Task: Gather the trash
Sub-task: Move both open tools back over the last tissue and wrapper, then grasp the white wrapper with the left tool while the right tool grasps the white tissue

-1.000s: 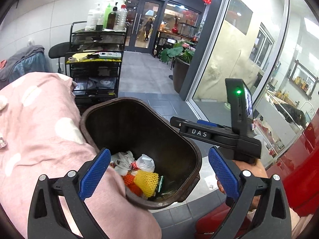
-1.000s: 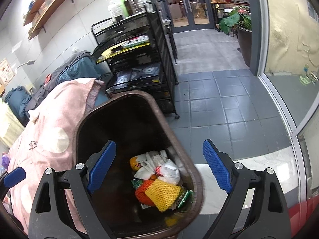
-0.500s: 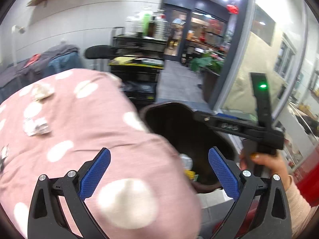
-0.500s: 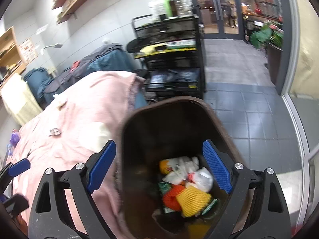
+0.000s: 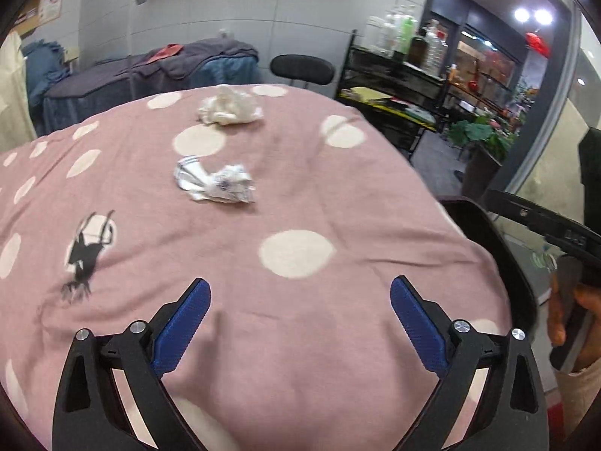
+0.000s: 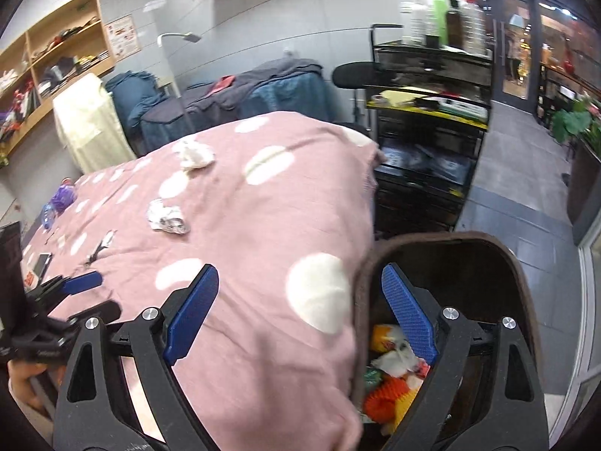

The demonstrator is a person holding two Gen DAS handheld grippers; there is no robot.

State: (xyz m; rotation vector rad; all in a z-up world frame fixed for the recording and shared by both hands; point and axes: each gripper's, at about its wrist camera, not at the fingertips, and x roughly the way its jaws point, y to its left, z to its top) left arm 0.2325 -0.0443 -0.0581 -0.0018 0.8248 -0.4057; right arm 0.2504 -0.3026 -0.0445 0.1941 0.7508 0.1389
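We see the left tongs above a pink cloth with pale dots that covers a broad raised surface. Their jaws are spread wide but closing slightly, with nothing between the blue pads.

The right tongs are spread wide and empty. One pad hangs over the cloth, the other over the mouth of the brown bin.

The bin stands just beside the cloth's edge. Inside it we note an orange net, a yellow wrapper and white crumpled scraps.

Trash on the cloth:
- a crumpled printed wrapper near the middle, well ahead of the left tongs;
- a white crumpled tissue beyond it, toward the far edge;
- a small black clip-like thing to the left, kind unclear.

All three lie apart from each other and from both tongs.

Behind the cloth stands a black trolley with bottles on top.

In the left view a hand holds the right tool's grip at the right edge.
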